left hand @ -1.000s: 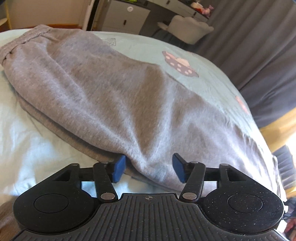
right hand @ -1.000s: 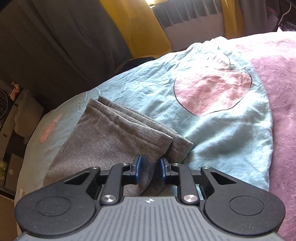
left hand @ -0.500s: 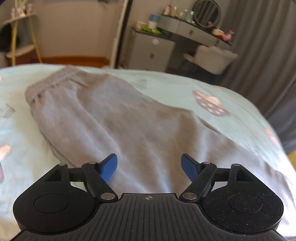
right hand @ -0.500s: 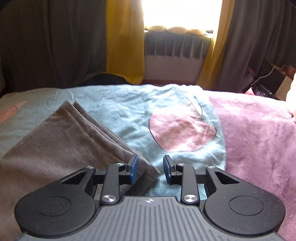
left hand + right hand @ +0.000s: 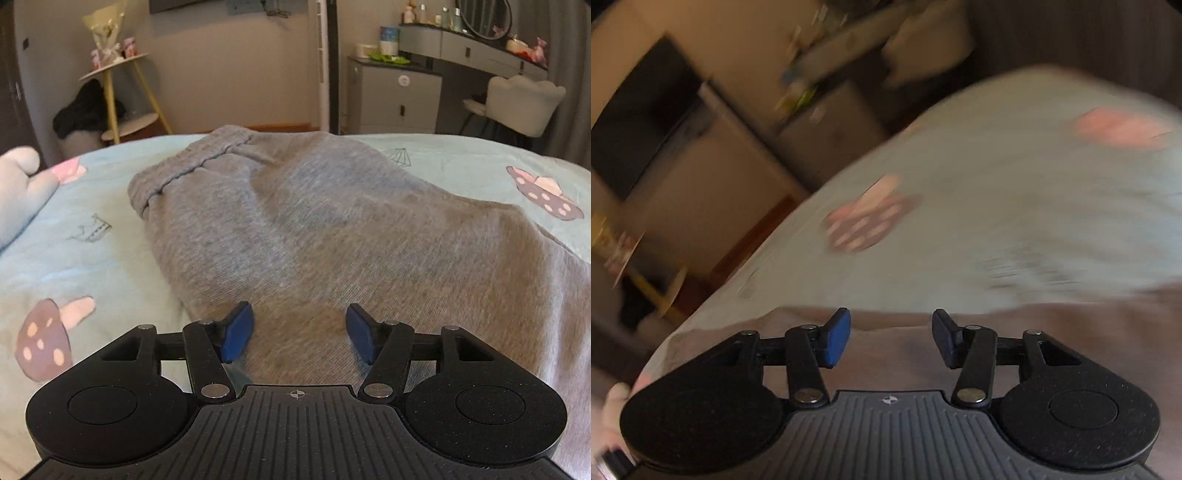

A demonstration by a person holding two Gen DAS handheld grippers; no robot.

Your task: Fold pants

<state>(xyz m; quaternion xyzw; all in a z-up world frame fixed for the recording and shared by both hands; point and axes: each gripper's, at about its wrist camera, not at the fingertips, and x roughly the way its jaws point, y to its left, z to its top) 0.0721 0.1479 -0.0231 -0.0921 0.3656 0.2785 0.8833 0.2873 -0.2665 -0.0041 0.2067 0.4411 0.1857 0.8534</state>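
Grey sweatpants (image 5: pixel 314 225) lie folded lengthwise on the light blue bed sheet (image 5: pixel 74 258), waistband (image 5: pixel 184 166) at the far end. My left gripper (image 5: pixel 300 334) is open and empty, hovering just above the near part of the pants. My right gripper (image 5: pixel 891 338) is open and empty; its view is motion-blurred, with grey fabric (image 5: pixel 1071 321) under the fingers and the sheet (image 5: pixel 997 203) beyond.
A white plush toy (image 5: pixel 22 188) lies at the sheet's left edge. Beyond the bed stand a yellow-legged side table (image 5: pixel 122 92), a grey dresser (image 5: pixel 399 96) and a white chair (image 5: pixel 517 103). Mushroom prints (image 5: pixel 543 192) mark the sheet.
Both grippers lifted off the pants. The right gripper let go of the leg cuffs, opened wide and swung round fast. The left gripper tilted up, opened wider and now faces the waistband.
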